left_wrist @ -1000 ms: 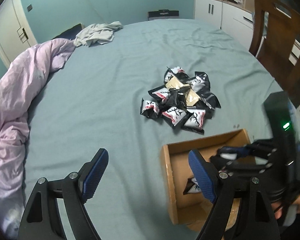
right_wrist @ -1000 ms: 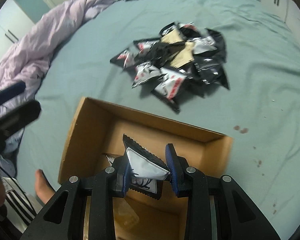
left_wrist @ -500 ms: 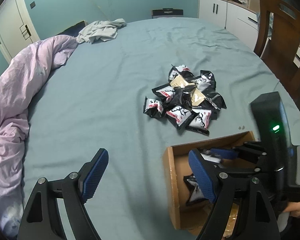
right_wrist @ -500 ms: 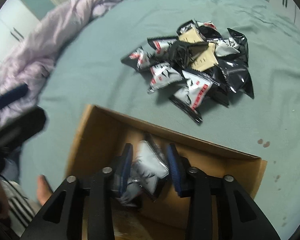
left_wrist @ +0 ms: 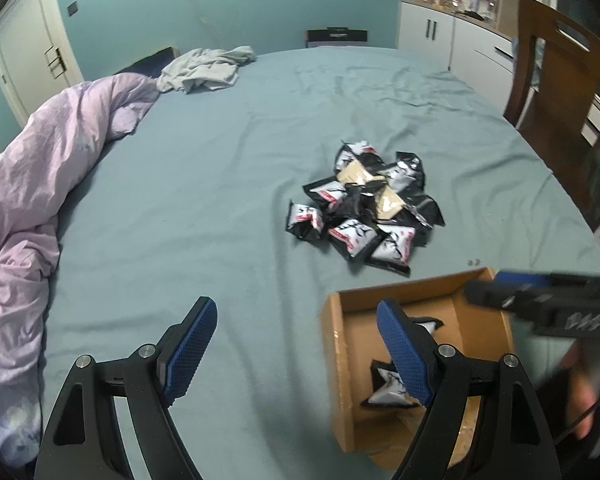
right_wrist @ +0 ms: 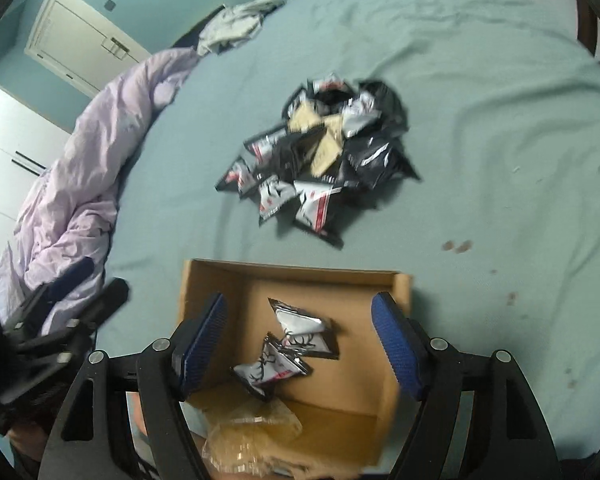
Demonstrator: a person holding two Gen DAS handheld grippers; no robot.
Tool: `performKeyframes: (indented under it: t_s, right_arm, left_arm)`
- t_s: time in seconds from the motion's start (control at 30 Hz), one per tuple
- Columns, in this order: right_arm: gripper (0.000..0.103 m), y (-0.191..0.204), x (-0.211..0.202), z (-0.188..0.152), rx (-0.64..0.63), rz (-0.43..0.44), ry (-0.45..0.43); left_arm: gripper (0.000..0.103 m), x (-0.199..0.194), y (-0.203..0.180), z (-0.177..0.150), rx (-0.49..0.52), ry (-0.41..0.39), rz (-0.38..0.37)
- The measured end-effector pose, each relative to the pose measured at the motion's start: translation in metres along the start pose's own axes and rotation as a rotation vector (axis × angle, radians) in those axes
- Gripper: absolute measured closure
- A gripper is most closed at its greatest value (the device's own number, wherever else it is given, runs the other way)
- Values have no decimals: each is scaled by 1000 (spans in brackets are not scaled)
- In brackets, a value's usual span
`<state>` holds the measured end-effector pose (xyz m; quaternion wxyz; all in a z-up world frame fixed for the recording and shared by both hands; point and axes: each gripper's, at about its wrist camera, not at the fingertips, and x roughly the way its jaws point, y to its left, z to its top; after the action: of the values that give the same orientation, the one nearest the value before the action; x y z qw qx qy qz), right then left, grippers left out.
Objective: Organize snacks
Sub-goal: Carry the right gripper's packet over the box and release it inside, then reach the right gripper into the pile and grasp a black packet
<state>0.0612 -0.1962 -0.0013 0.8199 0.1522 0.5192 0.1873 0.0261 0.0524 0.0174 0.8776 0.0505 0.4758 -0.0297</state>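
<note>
while my right tongs [right_wrist: 300, 344] are opening over the box [right_wrist: 296, 276], empty, two packets [right_wrist: 288, 344] lie inside; my left tongs [left_wrist: 296, 352] wait wide beside it, pile [left_wrist: 364, 208] beyond.

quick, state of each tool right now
left tool: open, holding nothing.
right tool: jaws opening, nothing held; two packets lie loose in the box below.

Both wrist cameras look steeply down along their jaws across the bed [left_wrist: 204, 184]; each sees the box [right_wrist: 216, 280] close by and the snack pile [left_wrist: 364, 208] beyond.
</note>
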Motion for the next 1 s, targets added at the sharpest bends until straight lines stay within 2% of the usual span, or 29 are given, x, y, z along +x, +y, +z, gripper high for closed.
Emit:
performKeyframes:
  t_s: [0.17,0.27,0.43,0.53,0.6,0.67,0.83,0.93,1.0]
  right_arm:
    - [29,-4,-55,-17,-84,-44,-115]
    - [29,-9,-80,-33,-120,-145,-185]
    - [29,-6,-113,-53,-168,-216,-313]
    - [29,11,-115,-66,-260,-333,-365]
    - [29,20,-109,-73,-288,-402,-367]
    - [29,25,-104,-76,-273,-428,-355]
    - [29,16,-71,-71,-196,-397,-196]
    - [29,13,-62,-73,-156,-403,-173]
    - [29,16,-65,-76,-158,-386,-197]
  left_arm:
    - [20,-5,-16,-4,59,-3,-32]
    - [20,-8,-27,-8,92,5,-63]
    - [20,-9,-40,-11,129,11,-69]
    - [20,-9,-42,-13,129,16,-72]
    - [20,-8,-42,-13,128,20,-75]
    - [20,-8,-43,-13,131,20,-75]
    - [20,-5,-45,-12,143,20,-69]
    - [20,-4,-50,-15,154,18,-89]
    - [20,-3,-55,-16,175,22,-89]
